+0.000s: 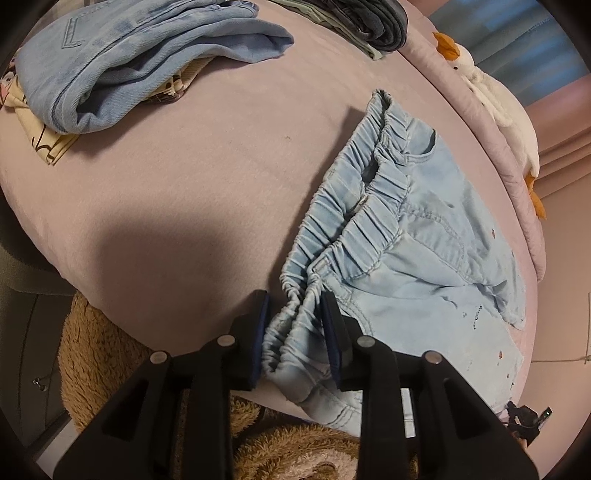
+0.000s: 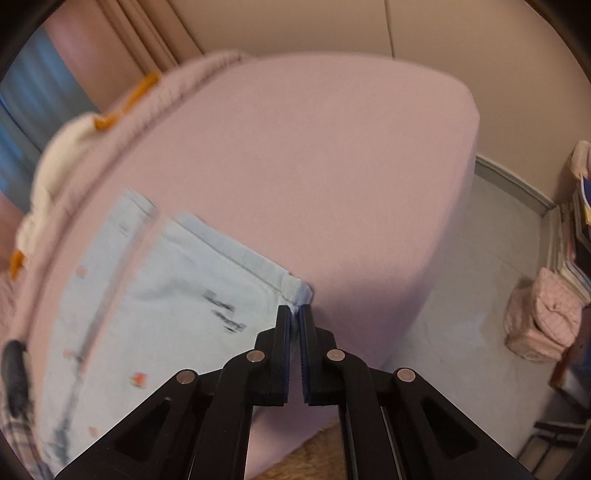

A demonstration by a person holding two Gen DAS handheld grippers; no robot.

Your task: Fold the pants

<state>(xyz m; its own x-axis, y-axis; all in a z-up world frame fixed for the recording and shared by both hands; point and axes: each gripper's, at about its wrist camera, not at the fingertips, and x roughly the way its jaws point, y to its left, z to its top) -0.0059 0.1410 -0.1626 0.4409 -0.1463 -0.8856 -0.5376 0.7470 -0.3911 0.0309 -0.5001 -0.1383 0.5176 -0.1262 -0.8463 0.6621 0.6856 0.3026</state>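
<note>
Light blue pants [image 1: 417, 236] with an elastic waistband lie on the pink bed [image 1: 184, 184], toward its right side. My left gripper [image 1: 293, 306] is closed on the bunched near end of the waistband at the bed's edge, and the fabric fills the gap between the pads. In the blurred right wrist view, the pants [image 2: 166, 280] spread to the left, with small printed marks on them. My right gripper [image 2: 294, 310] is shut on the corner of a leg hem, above the pink bed [image 2: 314, 166].
Folded jeans [image 1: 129, 55] on a cream printed cloth [image 1: 40, 140] sit far left on the bed, with dark folded clothes [image 1: 373, 22] behind. A white goose plush [image 1: 491, 99] lies along the right edge. A brown fuzzy rug [image 1: 110, 350] is below. Pink bags [image 2: 543, 321] stand on the floor.
</note>
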